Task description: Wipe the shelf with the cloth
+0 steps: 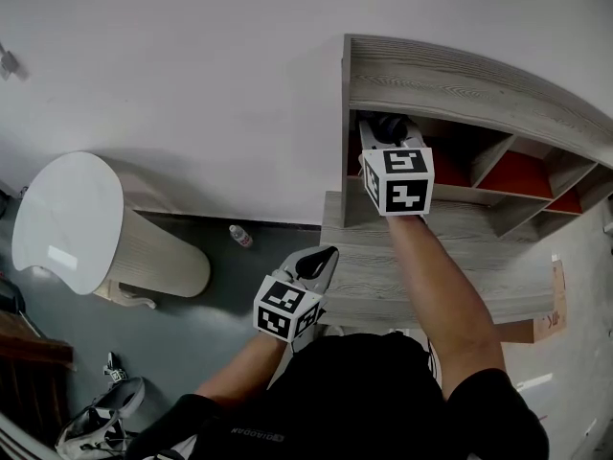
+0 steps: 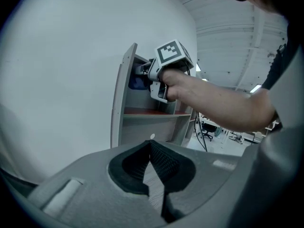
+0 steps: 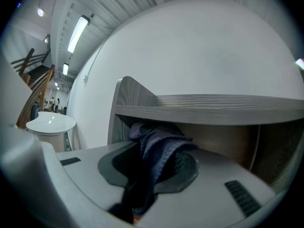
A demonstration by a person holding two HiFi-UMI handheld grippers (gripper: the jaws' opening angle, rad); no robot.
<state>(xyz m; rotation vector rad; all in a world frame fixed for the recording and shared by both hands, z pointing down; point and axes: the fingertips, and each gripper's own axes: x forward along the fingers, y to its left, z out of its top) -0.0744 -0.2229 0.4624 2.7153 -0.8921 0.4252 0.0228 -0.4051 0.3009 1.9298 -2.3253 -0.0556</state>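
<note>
Now, right gripper: clamped on cloth, inside top-left compartment of shelf.
Left gripper: jaws together, nothing held, low before shelf.
Cloth: dark blue, bunched between jaws.

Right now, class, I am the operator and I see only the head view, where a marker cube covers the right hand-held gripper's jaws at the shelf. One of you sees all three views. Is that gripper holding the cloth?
Observer: Yes. The right gripper view shows the right hand-held gripper shut on a dark blue cloth.
Operator: Where is the cloth's tip?
Observer: Tucked just under the top board of the shelf, at its left end.
Operator: And the other one?
Observer: The left gripper view shows the left hand-held gripper with its jaws together and nothing between them.
</note>
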